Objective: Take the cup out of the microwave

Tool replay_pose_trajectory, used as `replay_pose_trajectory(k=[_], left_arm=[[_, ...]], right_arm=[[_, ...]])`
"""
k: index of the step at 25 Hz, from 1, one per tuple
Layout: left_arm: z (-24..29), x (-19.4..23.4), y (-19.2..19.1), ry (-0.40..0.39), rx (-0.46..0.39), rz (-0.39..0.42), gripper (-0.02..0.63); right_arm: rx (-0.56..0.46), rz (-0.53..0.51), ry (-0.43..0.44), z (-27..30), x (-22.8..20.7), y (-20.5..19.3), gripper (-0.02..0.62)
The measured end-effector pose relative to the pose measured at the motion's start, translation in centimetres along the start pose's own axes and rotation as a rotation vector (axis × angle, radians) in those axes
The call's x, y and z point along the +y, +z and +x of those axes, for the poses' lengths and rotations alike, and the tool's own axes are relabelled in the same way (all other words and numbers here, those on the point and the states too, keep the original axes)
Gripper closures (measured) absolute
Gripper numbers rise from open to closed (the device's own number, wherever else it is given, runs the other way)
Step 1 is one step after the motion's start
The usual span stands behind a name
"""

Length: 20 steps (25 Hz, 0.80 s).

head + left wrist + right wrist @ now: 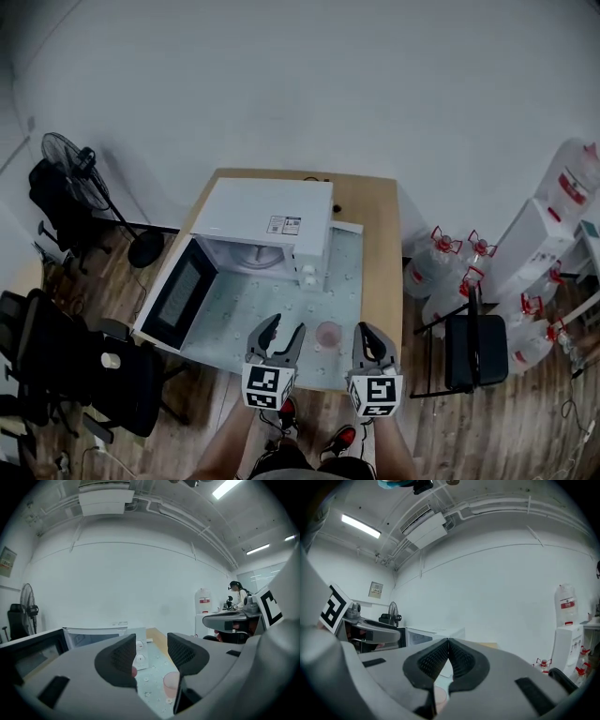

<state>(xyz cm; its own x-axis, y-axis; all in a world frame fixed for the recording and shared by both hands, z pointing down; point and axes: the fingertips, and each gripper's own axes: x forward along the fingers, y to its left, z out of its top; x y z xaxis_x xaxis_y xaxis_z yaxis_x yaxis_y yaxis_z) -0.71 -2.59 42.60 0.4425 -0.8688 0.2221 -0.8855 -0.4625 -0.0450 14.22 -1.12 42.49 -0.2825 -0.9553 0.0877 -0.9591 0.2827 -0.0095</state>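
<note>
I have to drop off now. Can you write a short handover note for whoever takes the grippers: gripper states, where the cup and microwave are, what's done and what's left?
Left gripper: jaws apart, nothing between them, held above the front edge of the table.
Right gripper: jaws together, empty, level with the left one.
Cup: pink, upright on the flowered mat between the two grippers, untouched by either.
Microwave: on the table, its door swung wide open; no cup visible inside.
Done: the cup is out.
Left: probably nothing for the task itself; shut the door if wanted.
</note>
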Motion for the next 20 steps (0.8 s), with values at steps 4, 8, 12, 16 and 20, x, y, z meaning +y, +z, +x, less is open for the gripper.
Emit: replay_pose_trajectory(k=[4,8,12,16,20], left_arm=[[-2.0,1.5,0.7,0.049,0.003,0.010,0.429],[-3.7,2.9,1.3,0.088,-0.002,0.020,0.467],[-5.1,4.2,1.7,0.129,-0.006,0.016,0.503],[-6.4,5.5,1.9,0.171,-0.016,0.007,0.532],[-7.4,6.6,1.5,0.209,-0.007,0.000,0.552]], right_arm=[[-0.019,-0.009,0.029,0.2,1.4,1.6,0.578],[-0.031,-0.020,0.055,0.5,2.7,2.6,0.577],[-0.034,-0.024,0.085,0.6,4.0,3.0,0.578],[-0.029,-0.027,0.127,0.9,5.7,3.0,0.577],[-0.025,-0.025,0.172,1.4,7.6,2.9,0.578]])
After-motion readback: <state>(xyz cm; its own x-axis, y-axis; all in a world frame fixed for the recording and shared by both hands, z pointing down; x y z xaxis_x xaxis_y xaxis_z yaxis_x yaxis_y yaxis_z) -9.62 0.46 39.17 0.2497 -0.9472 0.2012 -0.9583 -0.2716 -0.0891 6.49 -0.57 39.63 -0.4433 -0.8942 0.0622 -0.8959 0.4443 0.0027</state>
